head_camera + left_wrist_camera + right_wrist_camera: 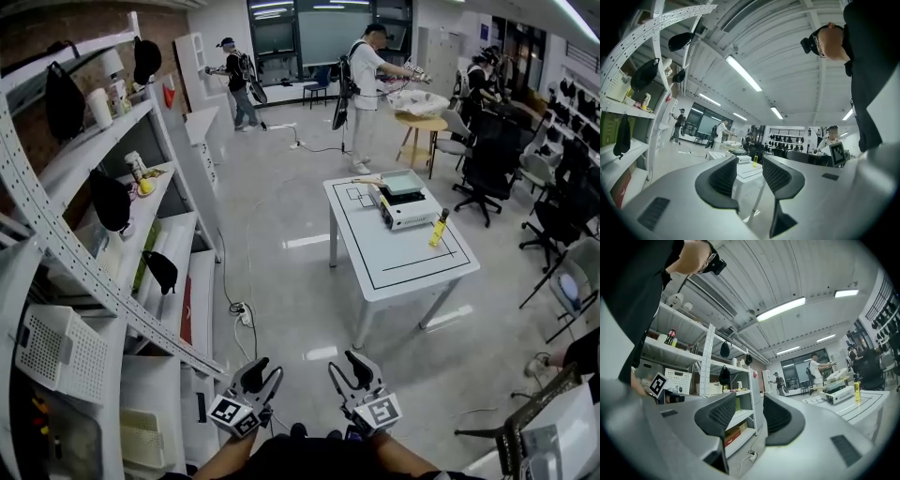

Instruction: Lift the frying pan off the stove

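Head view down, gripper views low, tilted up, sharing distant table (403, 258)

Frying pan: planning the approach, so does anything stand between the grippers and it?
Nothing visible does. Bare floor lies between the left gripper, the right gripper and the table, where the pan sits on the stove. A bottle stands beside the stove; a power strip lies on the floor to the left.

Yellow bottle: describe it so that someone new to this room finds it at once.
Find the white table standing alone mid-floor, outlined in black lines. On it sits a white stove with a pale pan on top. The yellow bottle stands upright just beside that stove, toward the table's edge: the only slim, yellow thing there.
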`<state>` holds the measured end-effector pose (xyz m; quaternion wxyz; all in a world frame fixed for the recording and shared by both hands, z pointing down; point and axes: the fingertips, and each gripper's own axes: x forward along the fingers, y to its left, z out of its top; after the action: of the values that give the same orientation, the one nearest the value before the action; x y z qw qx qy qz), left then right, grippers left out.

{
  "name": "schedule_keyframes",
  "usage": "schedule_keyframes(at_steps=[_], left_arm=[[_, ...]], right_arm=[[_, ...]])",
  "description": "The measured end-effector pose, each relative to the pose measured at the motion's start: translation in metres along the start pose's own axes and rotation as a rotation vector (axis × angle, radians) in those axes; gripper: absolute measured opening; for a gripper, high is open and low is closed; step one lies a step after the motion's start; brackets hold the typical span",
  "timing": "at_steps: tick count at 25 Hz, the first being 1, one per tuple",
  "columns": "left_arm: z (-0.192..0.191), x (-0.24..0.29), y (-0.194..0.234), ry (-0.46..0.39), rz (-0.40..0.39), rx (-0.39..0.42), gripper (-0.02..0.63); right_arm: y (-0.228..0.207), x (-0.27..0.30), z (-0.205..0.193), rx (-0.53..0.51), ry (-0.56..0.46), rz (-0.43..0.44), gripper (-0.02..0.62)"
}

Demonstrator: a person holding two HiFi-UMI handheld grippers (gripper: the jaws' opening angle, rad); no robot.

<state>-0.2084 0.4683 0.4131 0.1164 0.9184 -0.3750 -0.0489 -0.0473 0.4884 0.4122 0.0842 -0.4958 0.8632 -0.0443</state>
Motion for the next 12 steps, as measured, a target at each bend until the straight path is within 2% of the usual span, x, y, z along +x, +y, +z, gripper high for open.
schedule_keyframes(at_steps=[3, 7, 12], left_arm=[[-0.003, 0.004, -0.011, 0.0, -0.008, -0.003, 0.169], [-0.003, 0.007, -0.028, -0.001, -0.021, 0.032, 0.169], [-0.005, 0.003, -0.034, 0.011, -0.007, 0.04, 0.169]], right_arm=[[-0.008, -0.014, 0.002, 0.001, -0.001, -0.004, 0.179], [-0.017, -0.033, 0.001, 0.006, -0.005, -0.018, 0.179], [-0.025, -0.044, -0.003, 0.025, -0.018, -0.029, 0.179]])
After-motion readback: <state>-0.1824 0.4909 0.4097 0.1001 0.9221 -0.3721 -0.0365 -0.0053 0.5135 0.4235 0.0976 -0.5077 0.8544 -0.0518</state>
